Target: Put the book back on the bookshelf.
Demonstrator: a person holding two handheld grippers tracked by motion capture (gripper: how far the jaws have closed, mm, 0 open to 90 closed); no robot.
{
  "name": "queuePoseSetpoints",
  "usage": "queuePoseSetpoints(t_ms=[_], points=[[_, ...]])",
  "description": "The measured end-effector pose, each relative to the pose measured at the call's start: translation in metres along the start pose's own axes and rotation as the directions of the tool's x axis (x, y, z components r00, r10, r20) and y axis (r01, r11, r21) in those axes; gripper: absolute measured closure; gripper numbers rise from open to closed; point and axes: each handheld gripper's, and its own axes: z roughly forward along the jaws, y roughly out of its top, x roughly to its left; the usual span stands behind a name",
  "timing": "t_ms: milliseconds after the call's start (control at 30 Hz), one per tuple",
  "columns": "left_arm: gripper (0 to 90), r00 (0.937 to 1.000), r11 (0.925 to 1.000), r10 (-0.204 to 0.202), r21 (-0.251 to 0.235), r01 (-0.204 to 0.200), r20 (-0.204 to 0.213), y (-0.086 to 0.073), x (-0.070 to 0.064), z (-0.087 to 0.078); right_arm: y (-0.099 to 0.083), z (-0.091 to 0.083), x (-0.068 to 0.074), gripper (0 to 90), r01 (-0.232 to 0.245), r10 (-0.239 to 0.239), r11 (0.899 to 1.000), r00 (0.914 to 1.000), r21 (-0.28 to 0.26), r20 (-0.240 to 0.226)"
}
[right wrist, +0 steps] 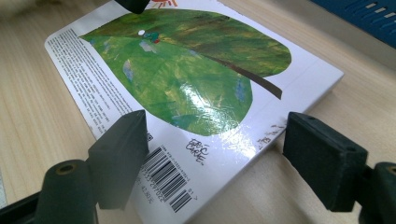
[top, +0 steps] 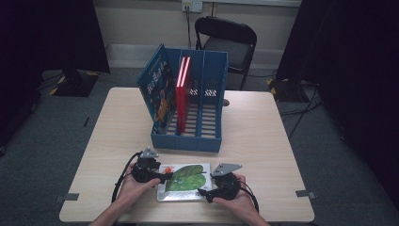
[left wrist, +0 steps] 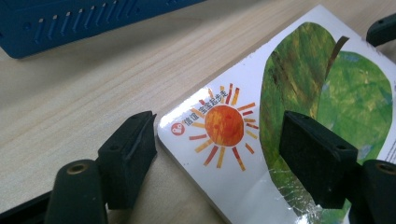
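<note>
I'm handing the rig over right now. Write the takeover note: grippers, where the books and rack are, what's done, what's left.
Left gripper: open, jaws astride the sun corner of the leaf book, nothing clamped.
Right gripper: open, jaws astride the barcode corner of the same book, nothing clamped.
Leaf book lies flat on the table, near the front edge.
Blue file rack stands beyond it: a blue book leans in the left slot, a red book stands next to it, the right slot looks free.
Done: two books filed.
Left: likely grip the leaf book, stand it up, slide it into a free slot.
</note>
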Motion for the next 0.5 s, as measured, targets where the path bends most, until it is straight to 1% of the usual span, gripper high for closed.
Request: queuePoseSetpoints(t_ms=[33, 67, 100, 133, 200, 300, 367, 433, 500], points=[[26.8, 1.0, 1.0, 0.0, 0.002, 0.0, 0.003, 0.0002, 0.0008, -0.0003, 0.0, 0.0, 0.0001, 21.9, 0.0, 0.0, 1.0, 1.0, 0.0, 0.002], [27.9, 0.9999, 1.0, -0.009, 0.002, 0.009, 0.012, 0.0003, 0.0011, -0.0006, 0.0, 0.0, 0.0002, 21.8, 0.0, 0.0, 1.0, 1.0, 0.0, 0.002], [29.5, 0.9996, 0.9996, -0.027, 0.0, 0.027, 0.012, 0.0003, 0.0017, -0.0013, -0.0001, 0.0001, 0.0003, 21.6, 0.0, 0.0, 1.0, 1.0, 0.0, 0.003], [30.4, 0.9988, 0.999, -0.044, -0.006, 0.044, 0.022, 0.0001, 0.0029, -0.0015, -0.0002, 0.0001, 0.0008, 21.5, 0.001, -0.001, 1.0, 1.0, -0.001, 0.005], [30.6, 0.9952, 0.996, -0.088, -0.011, 0.089, 0.042, 0.0007, 0.0059, -0.0031, -0.0002, 0.0003, 0.0013, 20.5, 0.001, -0.001, 1.0, 1.0, 0.0, 0.005], [31.9, 0.9923, 0.9938, -0.109, -0.014, 0.11, 0.057, 0.0005, 0.0079, -0.0051, -0.0001, 0.0008, 0.0029, 16.7, 0.009, -0.009, 1.0, 1.0, 0.009, -0.003], [32.5, 0.9888, 0.9911, -0.129, -0.023, 0.131, 0.075, 0.0007, 0.0092, -0.0057, -0.0001, 0.0012, 0.0047, 13.4, 0.025, -0.025, 0.999, 0.9997, 0.021, -0.009], [33.6, 0.9885, 0.991, -0.128, -0.028, 0.131, 0.08, 0.001, 0.0098, -0.0065, -0.0001, 0.0009, 0.0055, 12.1, 0.034, -0.034, 0.999, 0.9993, 0.026, -0.013], [34.4, 0.9861, 0.9891, -0.138, -0.038, 0.142, 0.093, 0.0016, 0.0104, -0.0074, -0.001, 0.0001, 0.0064, 9.9, 0.041, -0.041, 0.999, 0.9989, 0.032, -0.022]])
